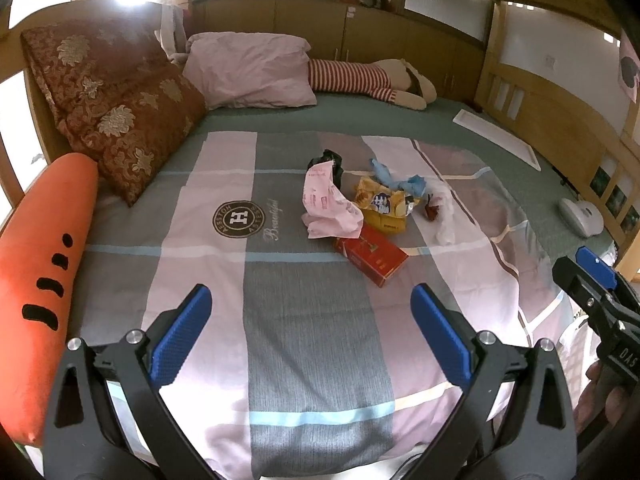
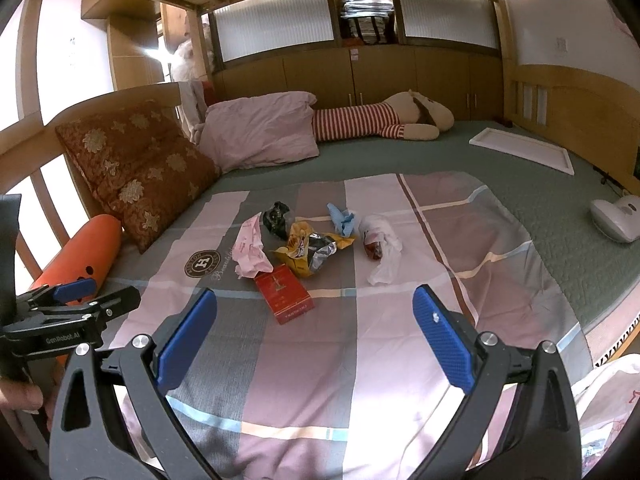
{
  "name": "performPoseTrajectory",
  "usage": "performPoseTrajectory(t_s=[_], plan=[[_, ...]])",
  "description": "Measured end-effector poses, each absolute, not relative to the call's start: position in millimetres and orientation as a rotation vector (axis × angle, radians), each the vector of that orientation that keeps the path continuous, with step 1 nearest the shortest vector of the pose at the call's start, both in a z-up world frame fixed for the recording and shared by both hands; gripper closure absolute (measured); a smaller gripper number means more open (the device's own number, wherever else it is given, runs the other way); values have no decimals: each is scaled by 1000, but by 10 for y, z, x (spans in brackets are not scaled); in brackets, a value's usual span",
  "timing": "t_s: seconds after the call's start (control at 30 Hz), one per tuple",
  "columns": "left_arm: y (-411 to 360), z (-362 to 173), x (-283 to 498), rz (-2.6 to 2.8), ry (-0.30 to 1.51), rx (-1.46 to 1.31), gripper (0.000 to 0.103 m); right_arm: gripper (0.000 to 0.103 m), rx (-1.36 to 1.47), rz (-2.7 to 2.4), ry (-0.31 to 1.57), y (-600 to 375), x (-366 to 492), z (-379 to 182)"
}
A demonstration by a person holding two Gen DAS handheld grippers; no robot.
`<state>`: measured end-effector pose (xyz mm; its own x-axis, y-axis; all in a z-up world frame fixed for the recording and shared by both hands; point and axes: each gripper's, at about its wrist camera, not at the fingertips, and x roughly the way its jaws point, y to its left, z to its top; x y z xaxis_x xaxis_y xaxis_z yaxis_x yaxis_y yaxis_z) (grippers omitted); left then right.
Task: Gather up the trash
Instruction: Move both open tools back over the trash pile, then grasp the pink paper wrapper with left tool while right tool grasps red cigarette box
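Observation:
A heap of trash lies mid-bed on the checked quilt (image 1: 208,264): a red carton (image 1: 372,258) (image 2: 285,294), a crumpled pink wrapper (image 1: 330,204) (image 2: 250,248), a yellow snack bag (image 1: 382,204) (image 2: 310,250), a black wrapper (image 1: 326,160) (image 2: 276,216), blue scraps (image 1: 394,178) (image 2: 342,220) and a white plastic bag (image 1: 442,210) (image 2: 380,248). My left gripper (image 1: 310,336) hovers open over the quilt short of the carton, nothing between its fingers. My right gripper (image 2: 314,340) is open too, just short of the carton, and empty.
An orange carrot plush (image 1: 44,280) lies along the left edge beside a red patterned cushion (image 1: 116,108). A pink pillow (image 1: 252,72) and striped plush toy (image 1: 372,80) lie at the head. A white board (image 1: 496,136) and a white device (image 1: 580,216) sit right. A white bag (image 2: 608,412) hangs at the bed's near right corner.

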<state>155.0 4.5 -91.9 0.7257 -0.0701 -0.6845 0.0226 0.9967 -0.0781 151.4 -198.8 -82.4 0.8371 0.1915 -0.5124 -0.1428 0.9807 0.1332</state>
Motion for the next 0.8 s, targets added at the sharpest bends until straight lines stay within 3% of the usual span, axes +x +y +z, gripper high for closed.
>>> performPoseTrajectory(t_s=[0.4,0.8], plan=[[-39,-983,1765,-74,793,-71,4,7,59,191,587,-1907,1635,-897],[368,-897,1944,36,781,-169,4,7,-105,442,879,-1180,2923,-1693]])
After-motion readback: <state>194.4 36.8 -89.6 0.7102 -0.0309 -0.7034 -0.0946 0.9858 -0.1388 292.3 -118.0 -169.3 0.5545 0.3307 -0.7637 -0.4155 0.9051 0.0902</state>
